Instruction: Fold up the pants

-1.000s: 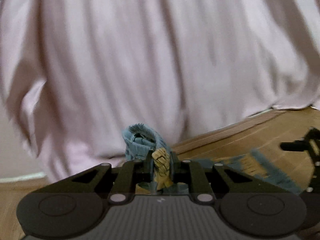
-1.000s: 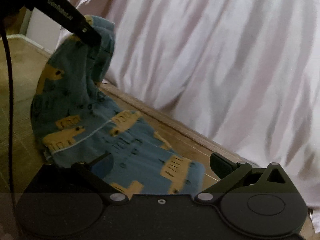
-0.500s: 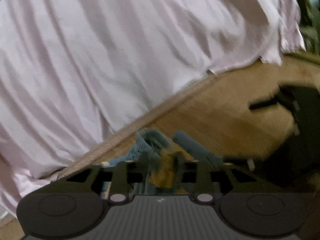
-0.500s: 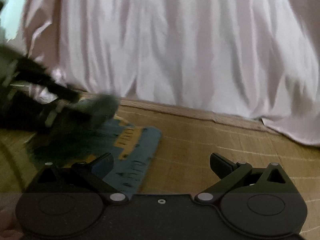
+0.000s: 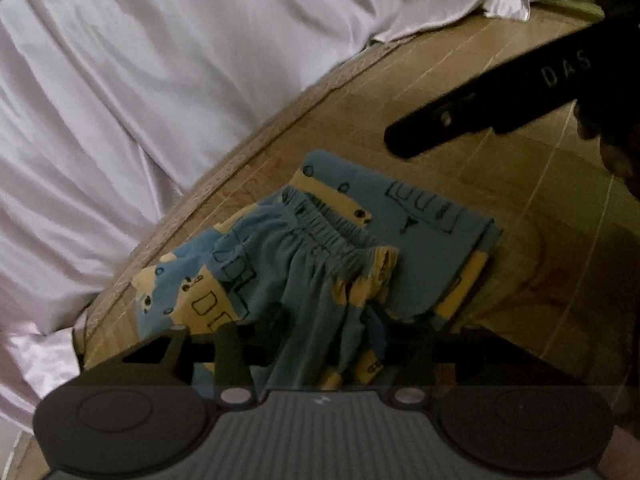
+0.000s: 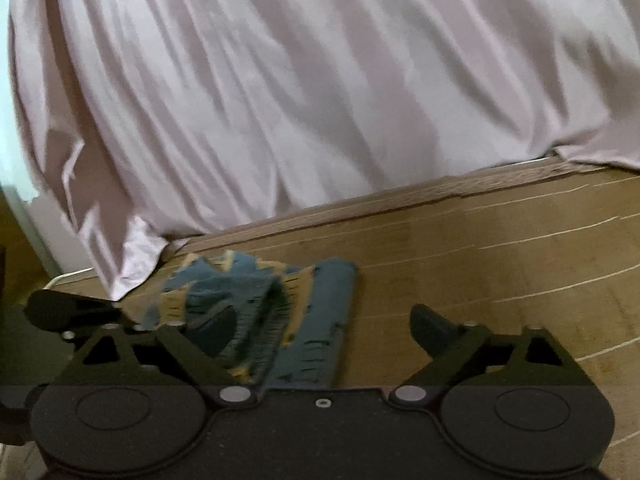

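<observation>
1. While your left gripper (image 5: 316, 336) sits low over the floor (image 5: 540, 240), the pants (image 5: 424, 248) lie right ahead of it, and a bunch of their cloth runs up into the gap between its fingers.
2. Left gripper state: I cannot tell. The fingers are dark and blurred, with cloth between them, and it is unclear whether they clamp it.
3. Your right gripper (image 6: 324, 330) is spread wide and holds nothing. The pants (image 6: 328, 292) lie on the floor (image 6: 500, 264) under and just past its left finger (image 6: 216, 332); the right finger (image 6: 432, 328) is over bare floor.
4. In the left wrist view one dark finger of the right gripper (image 5: 440, 124) hangs above the far edge of the pants, apart from them.
5. In the right wrist view the left gripper (image 6: 72, 312) shows at the left edge, beside the pants.
6. Pants look: blue cloth with yellow vehicle print and black outlines. They are folded into a flat rectangle at the far side. The elastic waistband (image 5: 332, 232) is gathered and rumpled on top of the near part.
7. A pale pink sheet (image 5: 180, 80) drapes down behind, its hem close to the pants.
</observation>
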Action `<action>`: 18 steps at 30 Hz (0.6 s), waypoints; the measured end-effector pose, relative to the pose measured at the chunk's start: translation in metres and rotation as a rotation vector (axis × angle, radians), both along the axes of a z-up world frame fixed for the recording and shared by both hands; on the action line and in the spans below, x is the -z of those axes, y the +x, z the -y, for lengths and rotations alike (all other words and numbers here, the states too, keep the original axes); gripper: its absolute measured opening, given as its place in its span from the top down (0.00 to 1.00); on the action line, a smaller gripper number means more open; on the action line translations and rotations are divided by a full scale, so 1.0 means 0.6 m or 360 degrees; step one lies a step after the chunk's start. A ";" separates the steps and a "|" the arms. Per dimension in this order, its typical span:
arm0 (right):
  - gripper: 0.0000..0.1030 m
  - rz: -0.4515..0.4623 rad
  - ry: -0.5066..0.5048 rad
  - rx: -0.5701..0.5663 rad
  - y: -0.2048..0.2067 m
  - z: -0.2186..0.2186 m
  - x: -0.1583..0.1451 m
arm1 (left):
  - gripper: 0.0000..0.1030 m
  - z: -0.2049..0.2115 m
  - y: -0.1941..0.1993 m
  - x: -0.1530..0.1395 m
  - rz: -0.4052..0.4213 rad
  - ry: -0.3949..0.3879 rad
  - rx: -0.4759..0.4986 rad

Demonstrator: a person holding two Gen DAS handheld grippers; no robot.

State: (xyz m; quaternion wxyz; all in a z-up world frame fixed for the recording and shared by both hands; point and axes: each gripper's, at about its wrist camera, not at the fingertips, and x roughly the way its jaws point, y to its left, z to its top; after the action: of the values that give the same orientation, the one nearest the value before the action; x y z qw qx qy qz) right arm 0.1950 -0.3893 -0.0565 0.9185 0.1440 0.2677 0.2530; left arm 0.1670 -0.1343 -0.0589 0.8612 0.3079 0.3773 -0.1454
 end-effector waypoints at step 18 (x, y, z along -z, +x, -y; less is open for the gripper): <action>0.45 -0.0320 -0.0128 -0.0180 0.121 -0.145 0.006 | 0.52 -0.047 -0.011 -0.016 0.0000 -0.0156 -0.0005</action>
State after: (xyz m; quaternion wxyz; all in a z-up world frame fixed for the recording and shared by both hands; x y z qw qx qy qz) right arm 0.2674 -0.3021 -0.0602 0.8763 0.1162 0.3760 0.2778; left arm 0.1603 -0.1064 -0.0493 0.8755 0.2646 0.3702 -0.1622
